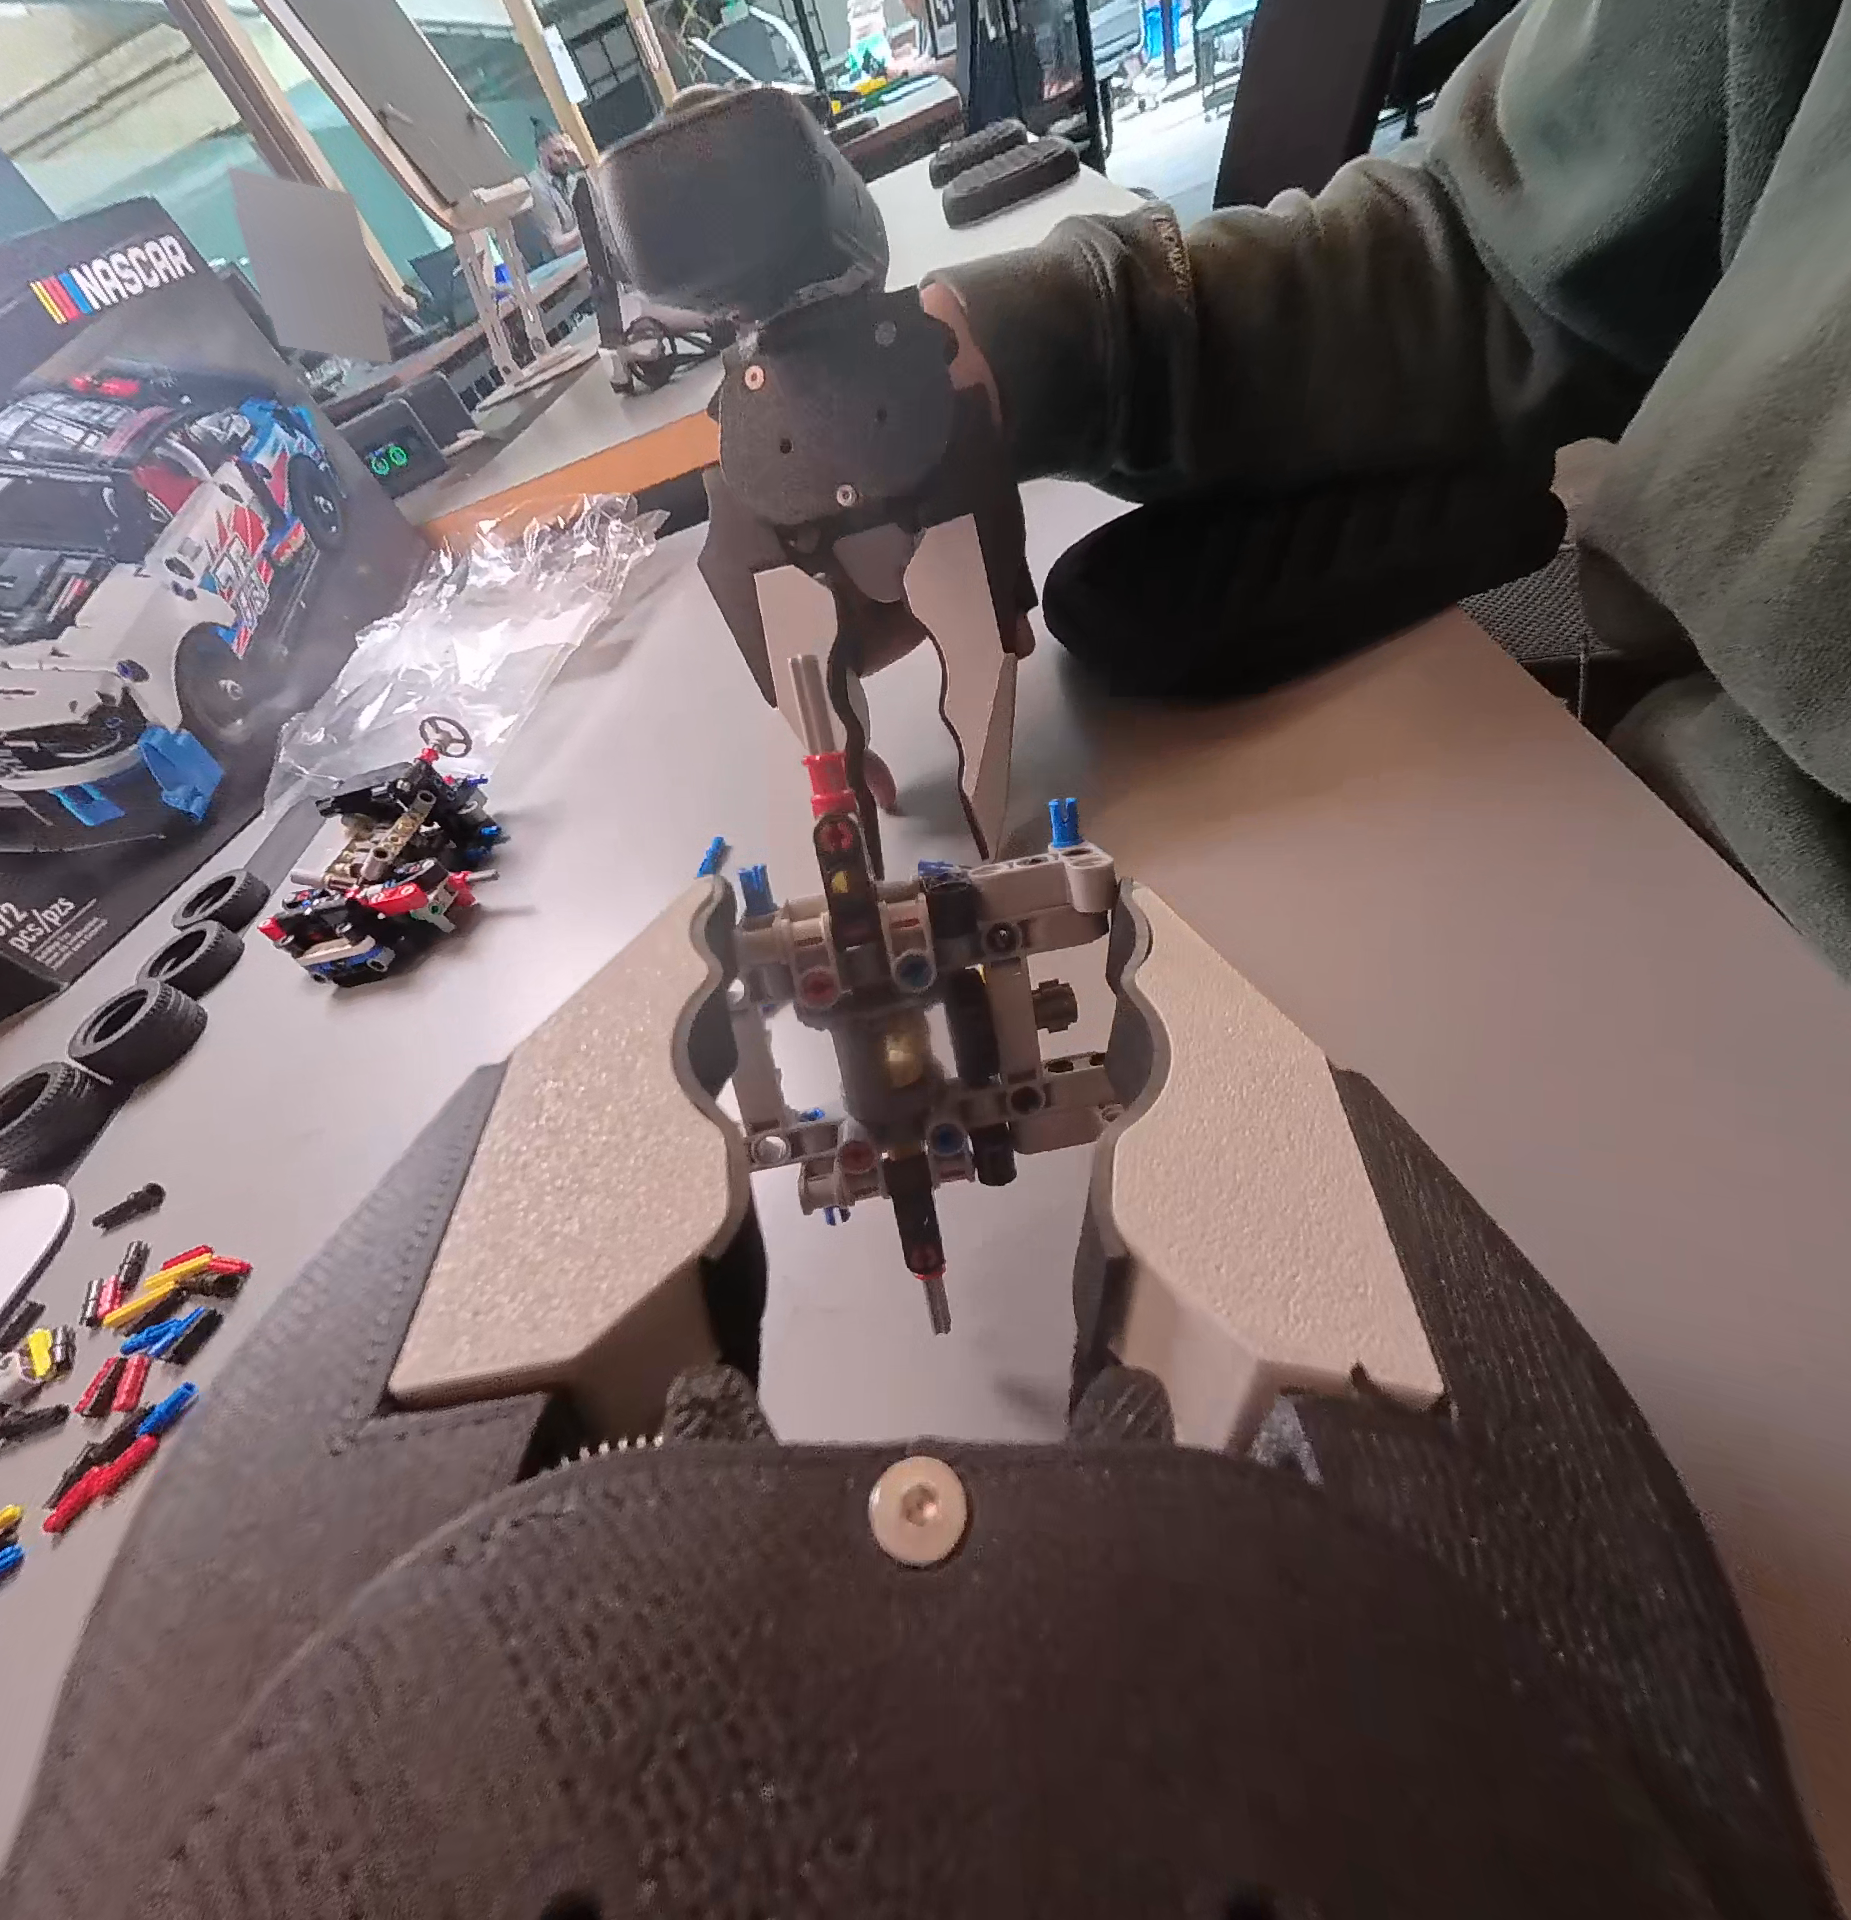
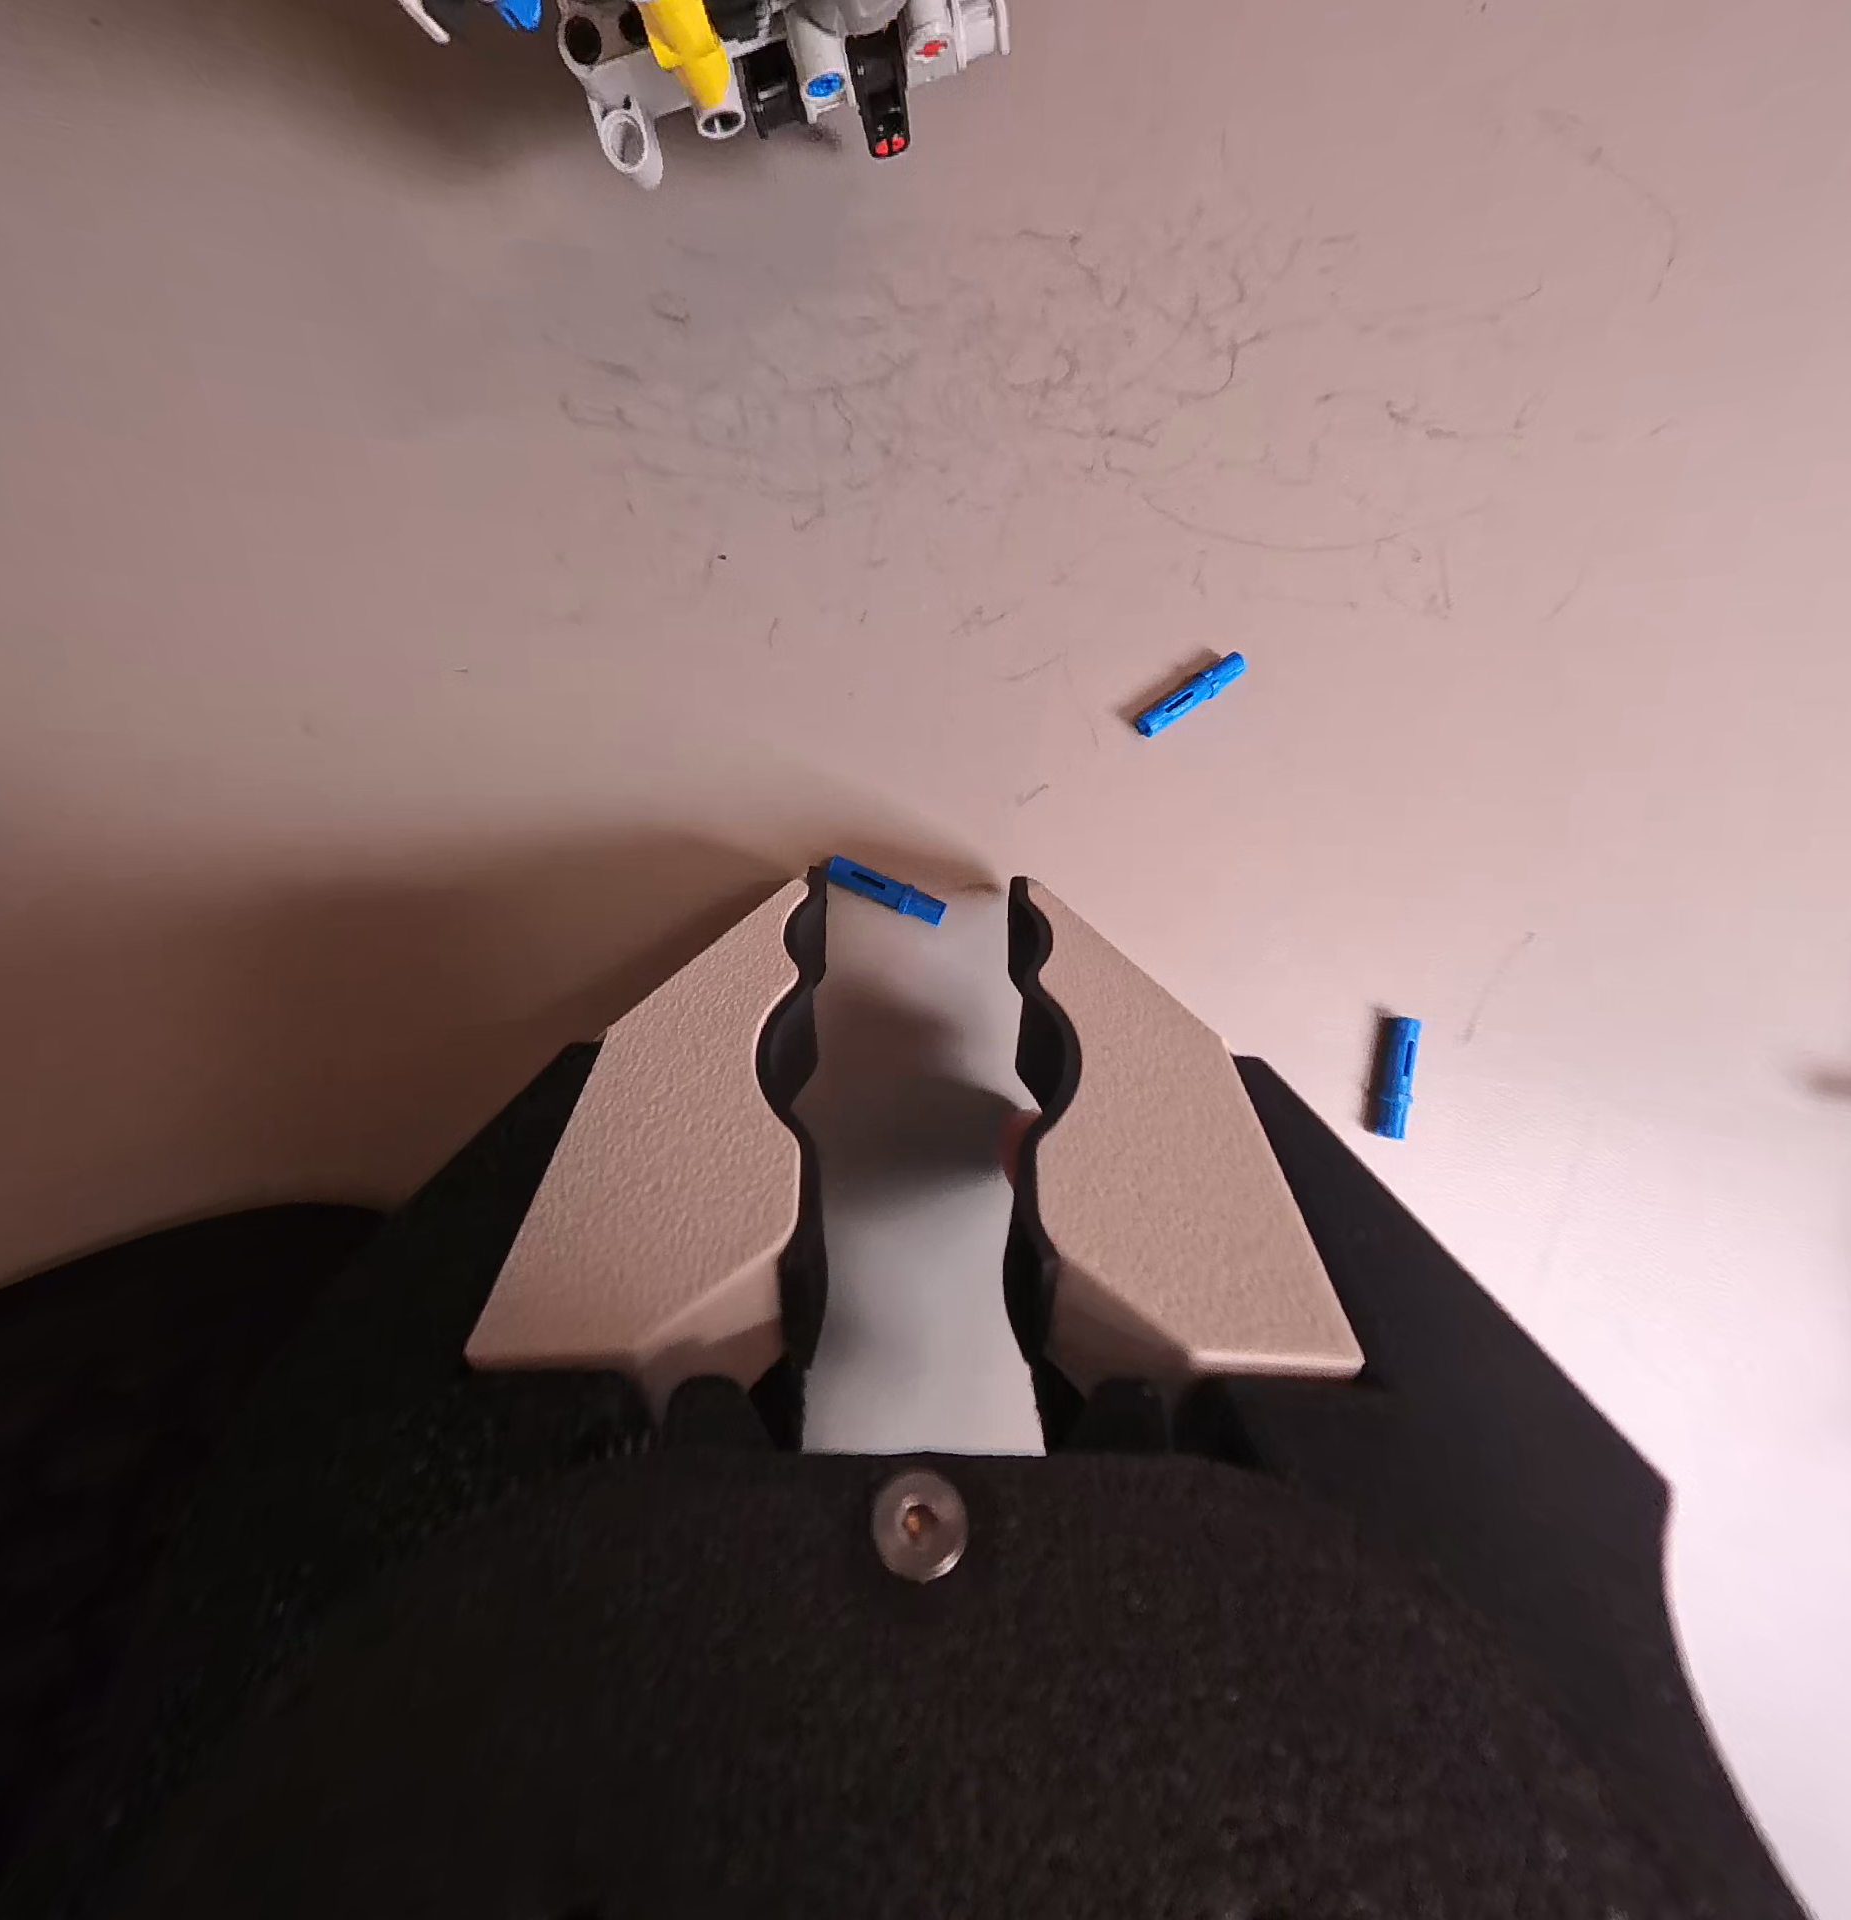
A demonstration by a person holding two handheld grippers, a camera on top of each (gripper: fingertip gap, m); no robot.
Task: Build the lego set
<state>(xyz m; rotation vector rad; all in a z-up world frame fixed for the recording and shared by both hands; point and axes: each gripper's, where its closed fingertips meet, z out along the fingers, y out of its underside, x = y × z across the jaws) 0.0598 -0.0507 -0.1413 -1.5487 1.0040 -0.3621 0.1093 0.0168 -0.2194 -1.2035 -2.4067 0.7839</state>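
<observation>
**Left fingers clamp a brick frame; right fingers stand spread over a loose blue pin**

The left wrist view alone shows the grey, boxy toy-brick frame (image 1: 926,1023) with a black beam, red bush and grey axle rising from it. The left gripper (image 1: 923,940) holds it above the pale grey surface (image 1: 1420,935), both wavy-edged fingers (image 1: 708,997) pressed against the frame's sides. That view also takes in the right gripper (image 1: 900,748), tips down on the surface just beyond the frame, a green sleeve (image 1: 1368,343) behind it, the printed car box (image 1: 121,582), black rubber tyres (image 1: 131,1029), a small black-and-red brick assembly (image 1: 391,883) and scattered coloured pins (image 1: 121,1351), all off to the left.

The right wrist view alone shows a short blue plastic pin (image 2: 885,888) lying on the scuffed surface at the tips of the spread right fingers (image 2: 692,1122). One end seems to touch the left-hand tip, though shadow makes this uncertain; the other tip is apart from it. Two more blue pins (image 2: 1189,694) lie well apart to the right, with bare surface between them and the frame's underside at the top edge.
</observation>
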